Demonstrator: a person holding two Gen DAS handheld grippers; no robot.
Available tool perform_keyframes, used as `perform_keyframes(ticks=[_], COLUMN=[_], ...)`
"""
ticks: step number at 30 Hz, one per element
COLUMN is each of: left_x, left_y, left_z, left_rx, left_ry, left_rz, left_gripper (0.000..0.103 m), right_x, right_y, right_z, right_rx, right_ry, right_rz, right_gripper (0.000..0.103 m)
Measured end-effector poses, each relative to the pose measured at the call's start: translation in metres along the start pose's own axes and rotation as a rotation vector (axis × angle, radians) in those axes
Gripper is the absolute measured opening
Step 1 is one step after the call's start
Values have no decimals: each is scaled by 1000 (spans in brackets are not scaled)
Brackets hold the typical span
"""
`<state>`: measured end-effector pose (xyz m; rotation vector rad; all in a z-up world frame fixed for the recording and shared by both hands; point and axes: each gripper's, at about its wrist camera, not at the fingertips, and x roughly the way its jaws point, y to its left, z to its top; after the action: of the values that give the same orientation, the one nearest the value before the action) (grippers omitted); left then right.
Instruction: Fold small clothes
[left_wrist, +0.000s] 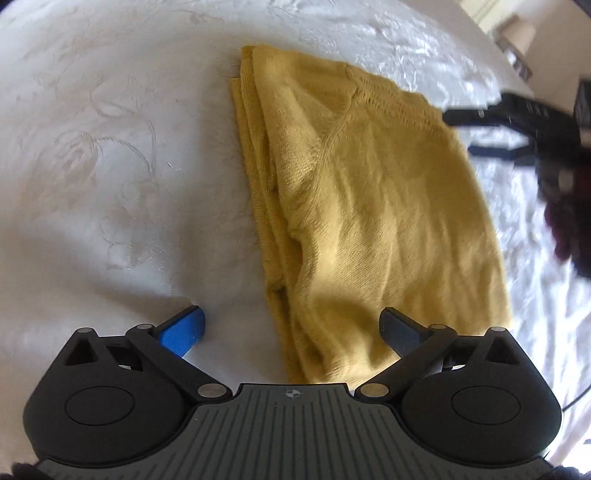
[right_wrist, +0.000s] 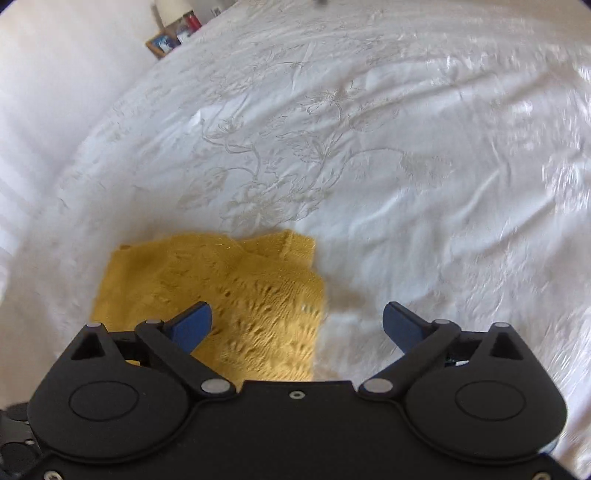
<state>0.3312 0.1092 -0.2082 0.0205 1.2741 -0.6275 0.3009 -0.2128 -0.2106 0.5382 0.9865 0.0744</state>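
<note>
I've got both jaws spread wide, gripping nothing. The yellow knit top (left_wrist: 369, 206) lies folded on the bed (left_wrist: 110, 147), so my left gripper (left_wrist: 291, 328) and right gripper (right_wrist: 297, 325) hang free above it.

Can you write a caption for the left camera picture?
Open left tool above folded mustard-yellow knitted garment on white embroidered bedspread.

Wide stretches of the white embroidered bedspread (right_wrist: 369, 147) are lying bare beyond and to the right of the folded yellow knit garment (left_wrist: 369, 206), so free passage is being offered there. In the left wrist view, open cloth is also being left to the garment's left. The right gripper (left_wrist: 480, 131) is being seen blurred at the garment's far right edge, partly blocking that side.
</note>
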Motion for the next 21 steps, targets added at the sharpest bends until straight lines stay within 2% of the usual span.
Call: perform_keyframes(ticks=[4,8,14,21], left_x=[7,18,26,25], left_y=[-1,-12,-7,-6], left_z=[9,17,19,24], left_rx=[-54,-11,-73,-27], left_ry=[-17,-23,-65,-54], left_rz=[-131,-140,-219,-280], left_gripper=[103,103,102,102], right_x=[5,18,42,52], right_y=[-11,-11,-11,-14], right_z=[-12,-15,-3,4], right_rx=[94,104,183,212], right_ry=[51,88,93,94], right_rz=[121,188,315,372], right_gripper=[101,102,103,103])
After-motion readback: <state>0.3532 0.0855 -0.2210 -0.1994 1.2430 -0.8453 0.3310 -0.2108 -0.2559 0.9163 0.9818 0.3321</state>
